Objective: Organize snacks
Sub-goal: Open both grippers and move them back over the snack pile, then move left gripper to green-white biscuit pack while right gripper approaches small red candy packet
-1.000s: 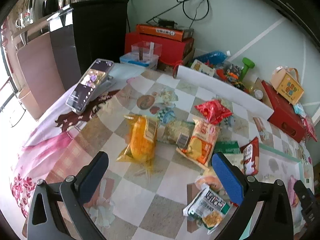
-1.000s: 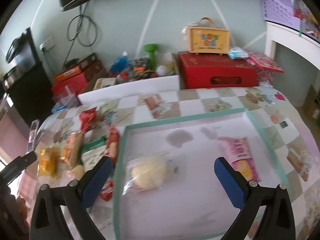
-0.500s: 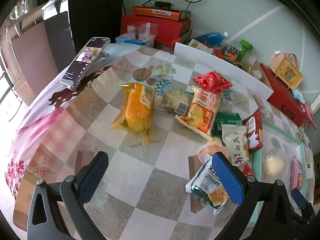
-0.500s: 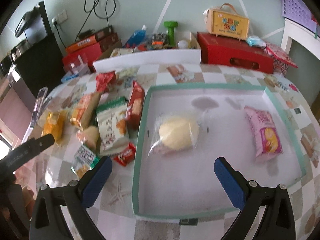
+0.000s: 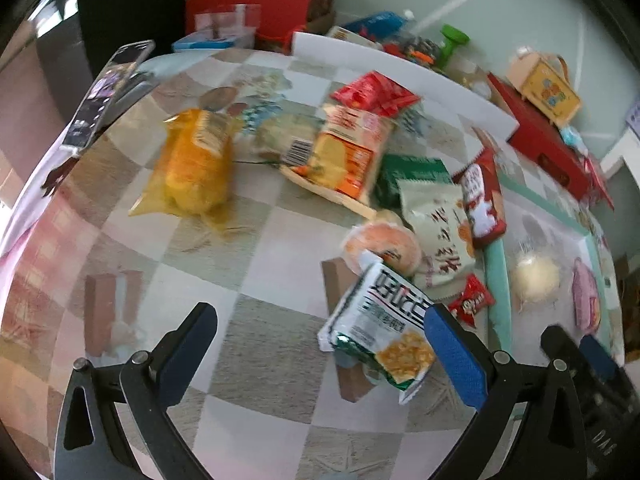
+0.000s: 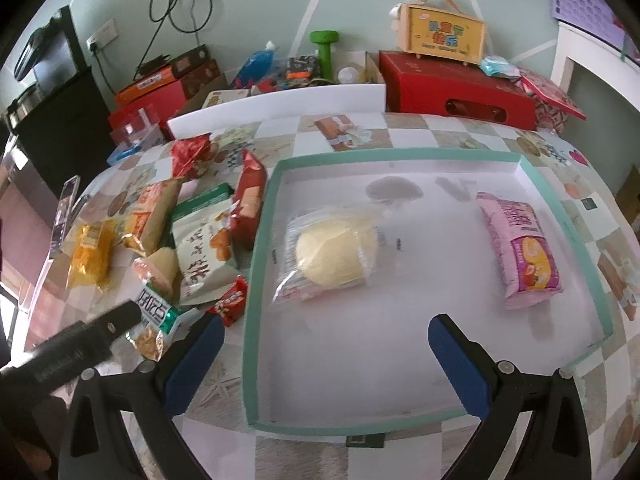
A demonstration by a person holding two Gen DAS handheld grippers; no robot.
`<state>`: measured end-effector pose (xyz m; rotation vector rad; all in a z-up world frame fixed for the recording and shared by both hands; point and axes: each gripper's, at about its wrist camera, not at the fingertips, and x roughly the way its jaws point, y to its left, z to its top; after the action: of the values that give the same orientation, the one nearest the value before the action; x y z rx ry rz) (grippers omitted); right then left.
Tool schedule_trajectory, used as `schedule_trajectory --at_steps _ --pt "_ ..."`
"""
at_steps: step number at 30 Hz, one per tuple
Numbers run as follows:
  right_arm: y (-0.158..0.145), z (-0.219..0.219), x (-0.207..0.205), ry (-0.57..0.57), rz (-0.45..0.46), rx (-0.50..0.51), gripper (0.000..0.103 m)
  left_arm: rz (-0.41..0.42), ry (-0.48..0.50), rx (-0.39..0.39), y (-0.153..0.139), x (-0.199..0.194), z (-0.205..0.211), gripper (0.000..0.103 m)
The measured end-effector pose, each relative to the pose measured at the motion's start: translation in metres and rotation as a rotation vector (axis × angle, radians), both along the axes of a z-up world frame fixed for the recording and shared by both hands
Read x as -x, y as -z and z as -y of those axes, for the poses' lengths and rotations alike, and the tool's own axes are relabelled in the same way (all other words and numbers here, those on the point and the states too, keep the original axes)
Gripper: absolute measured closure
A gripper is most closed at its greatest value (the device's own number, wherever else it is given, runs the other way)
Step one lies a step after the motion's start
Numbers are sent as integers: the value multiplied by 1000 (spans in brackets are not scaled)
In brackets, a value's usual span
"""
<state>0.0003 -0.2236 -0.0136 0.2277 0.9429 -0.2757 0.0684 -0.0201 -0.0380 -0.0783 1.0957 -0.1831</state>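
A pile of snack packets lies on the checked tablecloth: a yellow bag (image 5: 196, 164), an orange biscuit pack (image 5: 348, 152), a red packet (image 5: 376, 92), a pale green pouch (image 5: 440, 224) and a white-and-green cracker pack (image 5: 384, 328). My left gripper (image 5: 320, 356) hangs open just above the table, the cracker pack beside its right finger. A shallow green-rimmed white tray (image 6: 252, 280) holds a wrapped bun (image 6: 332, 252) and a pink packet (image 6: 520, 248). Over the tray's near edge my right gripper (image 6: 324, 360) stands open and empty.
A phone (image 5: 108, 92) leans on a stand at the table's left edge. Behind a white board (image 6: 280, 108), red boxes (image 6: 456, 84), a yellow carry box (image 6: 440, 34) and a green dumbbell (image 6: 324, 50) crowd the wall. The left gripper's body (image 6: 68, 352) shows in the right view.
Both grippers have pulled back and lowered. The left one now looks at the near packets from closer, the cracker pack by its right finger. The right one sees the whole tray. No snack has moved.
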Motion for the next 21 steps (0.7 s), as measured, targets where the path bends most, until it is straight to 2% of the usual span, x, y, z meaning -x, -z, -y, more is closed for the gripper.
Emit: schedule_trajectory --at_steps 5,9,18,21 --pt "-1 8 1 22 2 -8 0 6 110 -37 3 4 27 0" --pt "-1 10 1 27 2 -9 0 -14 156 -71 10 5 42 1" --pt "0 6 0 16 -7 0 0 -49 152 -105 23 -1 46 2" --pt "1 5 -1 14 -12 5 0 -51 136 -107 22 -2 42 11"
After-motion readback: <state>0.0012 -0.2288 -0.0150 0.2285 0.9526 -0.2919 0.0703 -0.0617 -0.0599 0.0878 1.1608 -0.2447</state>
